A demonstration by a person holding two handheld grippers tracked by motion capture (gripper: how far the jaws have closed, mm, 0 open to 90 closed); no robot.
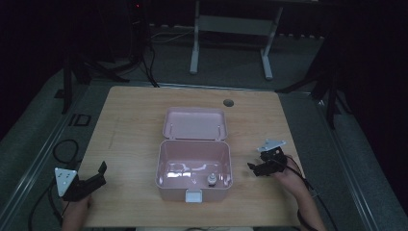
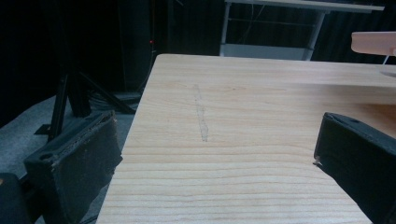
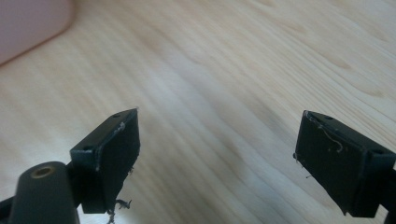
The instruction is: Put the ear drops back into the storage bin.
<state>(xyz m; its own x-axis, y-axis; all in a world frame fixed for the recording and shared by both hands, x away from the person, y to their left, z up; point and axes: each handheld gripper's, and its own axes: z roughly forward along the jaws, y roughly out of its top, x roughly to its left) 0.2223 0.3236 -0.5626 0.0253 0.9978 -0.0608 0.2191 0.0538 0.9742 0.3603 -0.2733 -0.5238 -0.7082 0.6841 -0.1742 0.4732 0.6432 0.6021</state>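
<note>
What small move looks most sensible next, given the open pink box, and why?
Probably the right hand-held gripper moves left toward the open pink plastic box: its jaws stand apart, empty, and it is beside the box, where a small round object lies near the front wall.

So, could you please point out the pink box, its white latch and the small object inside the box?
pink box [image 1: 163,166]: high view, on its left wall.
white latch [image 1: 193,196]: high view, middle of the latch at the front wall.
small object [image 1: 210,180]: high view, on its top, inside the box near the front right.
</note>
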